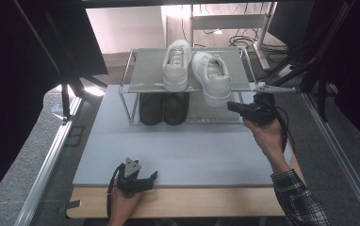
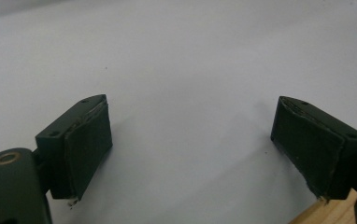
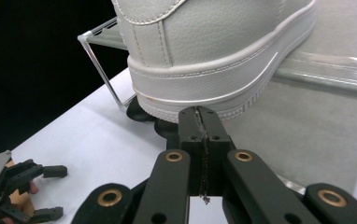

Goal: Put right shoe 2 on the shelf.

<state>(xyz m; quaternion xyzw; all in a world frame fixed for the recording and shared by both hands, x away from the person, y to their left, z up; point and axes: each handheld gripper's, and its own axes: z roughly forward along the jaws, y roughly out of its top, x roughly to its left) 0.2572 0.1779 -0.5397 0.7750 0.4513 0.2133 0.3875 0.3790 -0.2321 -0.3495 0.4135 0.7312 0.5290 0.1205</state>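
Observation:
Two white sneakers stand on the top shelf of a wire shoe rack: the left sneaker and the right sneaker, whose heel juts over the front edge. A pair of black shoes sits on the lower shelf. My right gripper is shut with nothing in it. In the right gripper view its tips are right at the sole of the right sneaker's heel. My left gripper rests near the table's front edge, open wide over the mat.
A pale grey mat covers the table, with a wooden strip along the front. Metal rails run down both sides. Dark tripod legs and cables stand beyond the rack. The mat between the two grippers is bare.

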